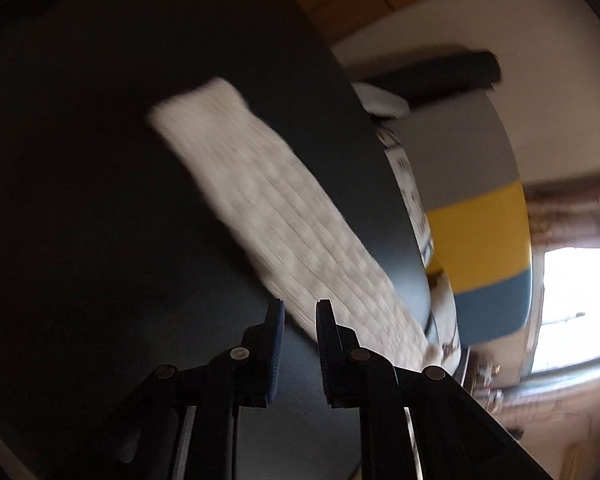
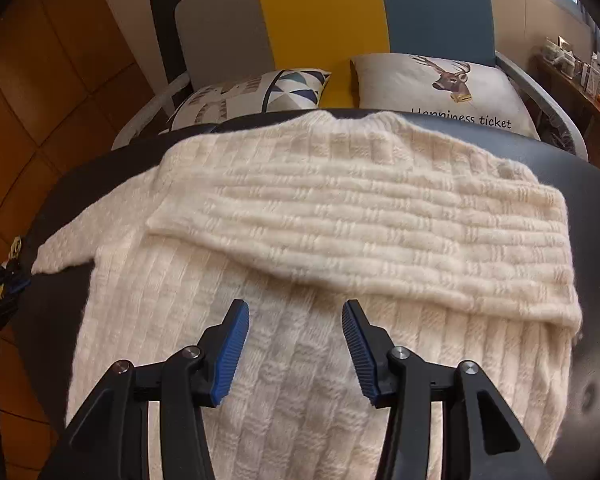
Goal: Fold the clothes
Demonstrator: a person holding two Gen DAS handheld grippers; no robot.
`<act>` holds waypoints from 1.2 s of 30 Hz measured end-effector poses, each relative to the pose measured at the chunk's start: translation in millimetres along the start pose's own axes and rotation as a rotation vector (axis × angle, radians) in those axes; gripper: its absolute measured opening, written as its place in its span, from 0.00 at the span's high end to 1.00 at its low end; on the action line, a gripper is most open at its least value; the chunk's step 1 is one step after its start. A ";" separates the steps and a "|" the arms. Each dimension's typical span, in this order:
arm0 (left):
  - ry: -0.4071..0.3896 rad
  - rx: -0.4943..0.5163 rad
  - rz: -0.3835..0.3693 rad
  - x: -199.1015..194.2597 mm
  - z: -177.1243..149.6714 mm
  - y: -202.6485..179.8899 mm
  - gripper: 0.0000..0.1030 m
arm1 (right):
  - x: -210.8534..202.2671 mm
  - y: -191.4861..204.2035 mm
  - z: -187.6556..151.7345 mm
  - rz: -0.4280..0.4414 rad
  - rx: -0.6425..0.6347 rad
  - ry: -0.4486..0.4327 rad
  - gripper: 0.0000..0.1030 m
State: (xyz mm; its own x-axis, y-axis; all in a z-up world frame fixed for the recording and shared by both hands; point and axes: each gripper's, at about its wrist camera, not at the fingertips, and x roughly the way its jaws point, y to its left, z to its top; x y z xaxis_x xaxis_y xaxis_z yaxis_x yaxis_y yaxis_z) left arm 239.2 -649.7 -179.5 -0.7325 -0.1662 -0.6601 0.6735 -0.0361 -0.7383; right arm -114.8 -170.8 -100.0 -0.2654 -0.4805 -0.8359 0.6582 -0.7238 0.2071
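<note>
A cream ribbed knit sweater (image 2: 300,280) lies flat on a dark round table (image 2: 580,208). Its right sleeve is folded across the chest; the other sleeve (image 2: 80,240) stretches out to the left. My right gripper (image 2: 296,320) hovers open just above the sweater's body with nothing between its blue pads. In the blurred left wrist view, the outstretched sleeve (image 1: 268,208) runs diagonally over the dark table (image 1: 80,180). My left gripper (image 1: 300,312) is open at the sleeve's near edge, holding nothing. The left gripper also shows at the far left edge of the right wrist view (image 2: 0,292), beyond the sleeve's cuff.
Behind the table stands a sofa with grey, yellow and blue panels (image 2: 320,20), with a patterned cushion (image 2: 252,92) and a deer cushion (image 2: 440,84) on it. Wooden flooring (image 2: 40,80) lies to the left. A bright window (image 1: 580,304) shows at the right of the left wrist view.
</note>
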 end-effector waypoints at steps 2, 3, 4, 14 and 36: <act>-0.051 -0.106 0.011 -18.4 30.8 34.1 0.85 | 5.7 9.2 -10.2 0.007 -0.003 0.030 0.52; -0.077 -0.159 0.017 -27.6 46.1 51.1 0.85 | 7.2 13.1 -15.3 0.004 -0.002 0.041 0.52; -0.081 -0.186 0.009 -28.3 55.3 59.9 0.85 | 8.5 16.9 -20.3 0.000 -0.002 0.052 0.52; -0.084 -0.348 -0.070 -2.7 81.0 81.4 0.72 | 13.4 18.8 -25.7 -0.025 0.027 0.070 0.52; -0.188 -0.397 -0.050 7.1 88.8 50.2 0.95 | 14.5 15.6 -30.3 0.003 0.020 0.044 0.50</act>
State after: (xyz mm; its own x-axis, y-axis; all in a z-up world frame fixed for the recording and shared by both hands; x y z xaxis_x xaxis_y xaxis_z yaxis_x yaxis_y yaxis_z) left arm 276.5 -740.3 -209.0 -0.7078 -0.3519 -0.6126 0.5206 0.3264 -0.7890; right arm -87.0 -174.1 -124.3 -0.2324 -0.4608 -0.8566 0.6449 -0.7323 0.2190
